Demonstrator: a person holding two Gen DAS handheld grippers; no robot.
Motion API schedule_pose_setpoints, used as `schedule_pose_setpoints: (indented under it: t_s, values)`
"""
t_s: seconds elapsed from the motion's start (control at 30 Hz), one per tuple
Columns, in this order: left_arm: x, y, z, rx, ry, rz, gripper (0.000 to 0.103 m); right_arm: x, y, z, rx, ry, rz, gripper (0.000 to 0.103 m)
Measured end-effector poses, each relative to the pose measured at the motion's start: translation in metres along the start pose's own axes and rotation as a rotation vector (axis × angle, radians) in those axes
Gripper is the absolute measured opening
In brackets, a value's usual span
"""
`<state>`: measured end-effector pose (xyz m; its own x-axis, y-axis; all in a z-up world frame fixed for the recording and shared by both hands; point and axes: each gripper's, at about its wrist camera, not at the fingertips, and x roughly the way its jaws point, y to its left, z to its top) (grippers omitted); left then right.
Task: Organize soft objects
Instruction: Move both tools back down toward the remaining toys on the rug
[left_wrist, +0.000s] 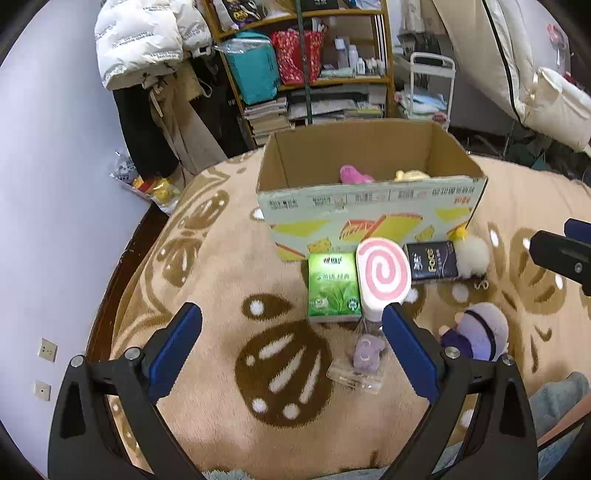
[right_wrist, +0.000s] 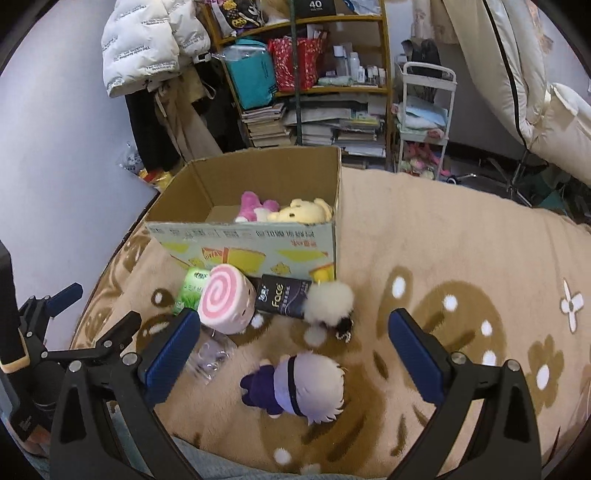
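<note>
1. The right gripper (right_wrist: 294, 343) is hovering with jaws spread, grasping nothing, the white-haired plush doll (right_wrist: 295, 384) lying between its fingers on the blanket (right_wrist: 461, 251).
2. The left gripper (left_wrist: 291, 336) is gaping empty, the pink swirl plush (left_wrist: 384, 275) sitting just ahead.

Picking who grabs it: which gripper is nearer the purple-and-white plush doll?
Right. The plush doll lies on the blanket between and just ahead of the open right gripper. The open left gripper sits off to the doll's left, nearer the green tissue pack.
</note>
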<state>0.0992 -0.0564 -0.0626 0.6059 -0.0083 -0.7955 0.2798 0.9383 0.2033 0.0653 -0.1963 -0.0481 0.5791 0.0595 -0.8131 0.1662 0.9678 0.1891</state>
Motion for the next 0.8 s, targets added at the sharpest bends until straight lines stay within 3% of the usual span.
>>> schedule_pose_setpoints:
  t_s: [0.47,0.63,0.8]
  values:
    - [0.034,-0.007,-0.002,0.018,0.102,-0.032,0.097,0.044,-0.012,-0.01,0.045,0.176,-0.025,0.103]
    - [0.057,-0.006,-0.004,-0.013,0.189,-0.062,0.097,0.057,-0.015,-0.013,0.068,0.219,-0.038,0.103]
    - [0.073,-0.01,-0.005,-0.023,0.228,-0.089,0.097,0.069,-0.02,-0.017,0.087,0.275,-0.037,0.103]
